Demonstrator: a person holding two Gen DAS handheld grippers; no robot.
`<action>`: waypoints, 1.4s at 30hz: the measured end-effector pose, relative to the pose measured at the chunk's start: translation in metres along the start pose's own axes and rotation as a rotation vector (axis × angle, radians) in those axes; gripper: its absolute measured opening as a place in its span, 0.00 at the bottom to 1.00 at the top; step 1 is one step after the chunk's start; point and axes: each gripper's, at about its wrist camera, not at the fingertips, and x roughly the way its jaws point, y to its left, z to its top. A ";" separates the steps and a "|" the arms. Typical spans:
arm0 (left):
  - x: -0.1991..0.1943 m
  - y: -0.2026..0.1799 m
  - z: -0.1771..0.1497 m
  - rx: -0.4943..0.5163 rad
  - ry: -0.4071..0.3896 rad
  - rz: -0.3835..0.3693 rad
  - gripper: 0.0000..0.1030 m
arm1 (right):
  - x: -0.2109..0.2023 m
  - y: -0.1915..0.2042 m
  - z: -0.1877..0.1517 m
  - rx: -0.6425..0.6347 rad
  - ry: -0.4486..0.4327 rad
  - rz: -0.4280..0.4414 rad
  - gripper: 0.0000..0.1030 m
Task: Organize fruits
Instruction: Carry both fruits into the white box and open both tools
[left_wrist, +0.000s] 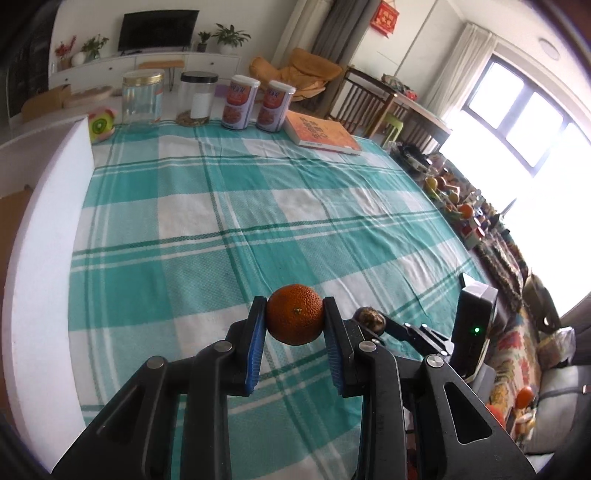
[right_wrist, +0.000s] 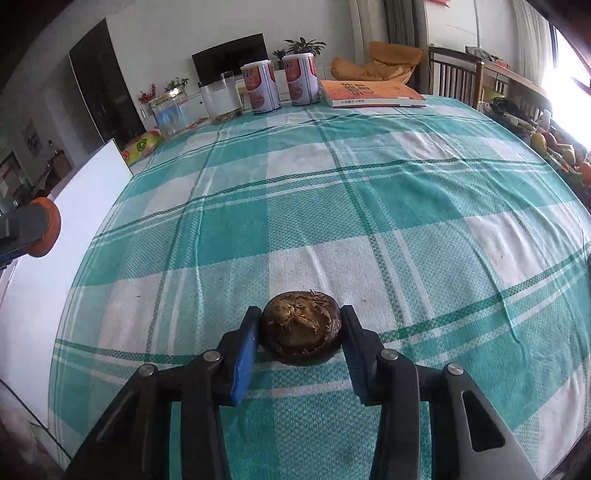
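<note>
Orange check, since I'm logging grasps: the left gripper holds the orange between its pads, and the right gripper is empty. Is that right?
Not quite. The left gripper does hold the orange, but the right gripper is not empty: the right wrist view shows it closed on a brown, wrinkled fruit.

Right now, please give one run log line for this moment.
left tongs: shut on orange | right tongs: shut on brown fruit | both above tablecloth

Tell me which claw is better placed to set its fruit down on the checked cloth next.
Probably right. The right claw holds the brown fruit at or just above the cloth. The left claw grips the orange, which seems to hang higher above it.
</note>
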 end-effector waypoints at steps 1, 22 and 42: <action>-0.014 0.000 -0.007 -0.001 0.005 -0.015 0.29 | -0.007 0.002 -0.003 0.015 -0.002 0.032 0.42; -0.174 0.215 -0.072 -0.327 -0.139 0.384 0.30 | -0.100 0.280 0.017 -0.278 0.127 0.613 0.42; -0.187 0.184 -0.070 -0.145 -0.267 0.837 0.89 | -0.104 0.339 0.026 -0.405 0.015 0.389 0.96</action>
